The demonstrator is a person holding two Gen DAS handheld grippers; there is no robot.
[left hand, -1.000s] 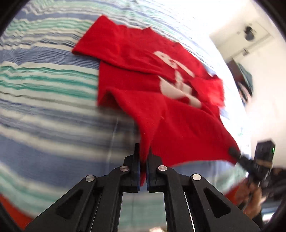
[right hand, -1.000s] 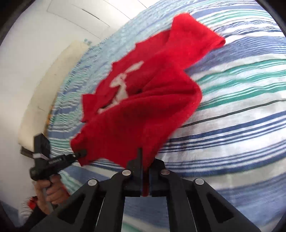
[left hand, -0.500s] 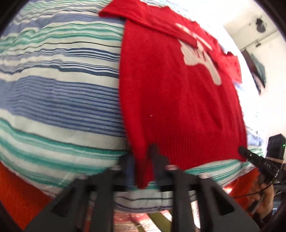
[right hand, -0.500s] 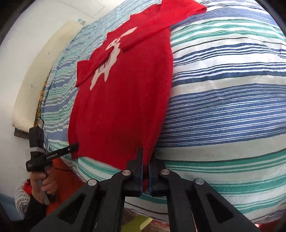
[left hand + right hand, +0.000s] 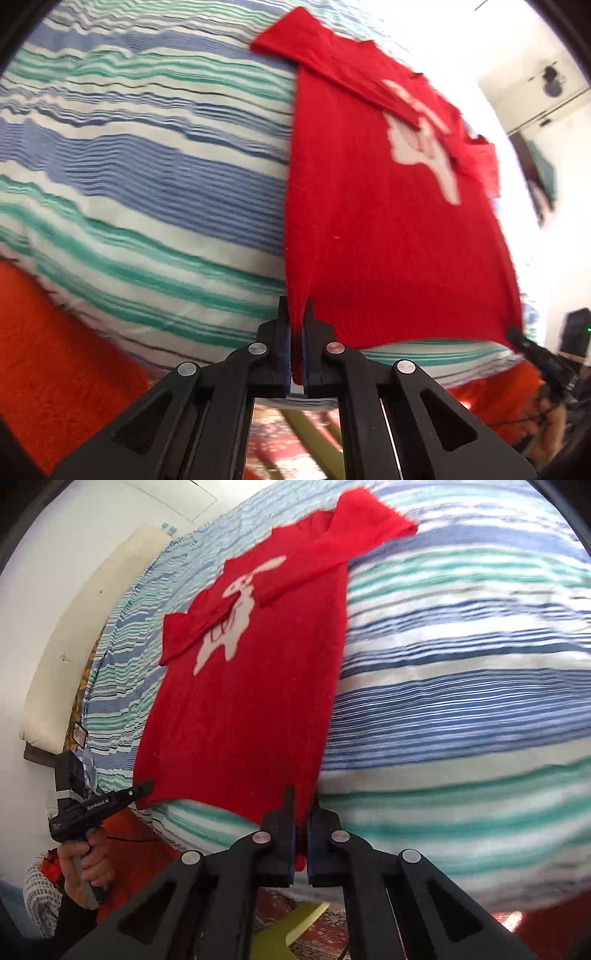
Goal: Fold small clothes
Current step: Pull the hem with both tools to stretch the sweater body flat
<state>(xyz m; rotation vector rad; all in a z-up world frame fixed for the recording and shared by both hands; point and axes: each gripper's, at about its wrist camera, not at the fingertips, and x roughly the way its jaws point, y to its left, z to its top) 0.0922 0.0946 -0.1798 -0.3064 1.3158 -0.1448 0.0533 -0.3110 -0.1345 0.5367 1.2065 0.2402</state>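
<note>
Left tongs [image 5: 297, 332] and right tongs [image 5: 302, 823] each clamp a hem corner of the red sweater [image 5: 388, 229], stretched flat on the striped bed [image 5: 147, 184]. Spreading step looks done, sleeves [image 5: 306, 565] already crossed in. Next, probably carry hem up toward collar, both corners level.

right gripper [image 5: 302, 812] pinching red sweater [image 5: 255, 686] hem, left gripper [image 5: 146, 787] pinching other corner
</note>
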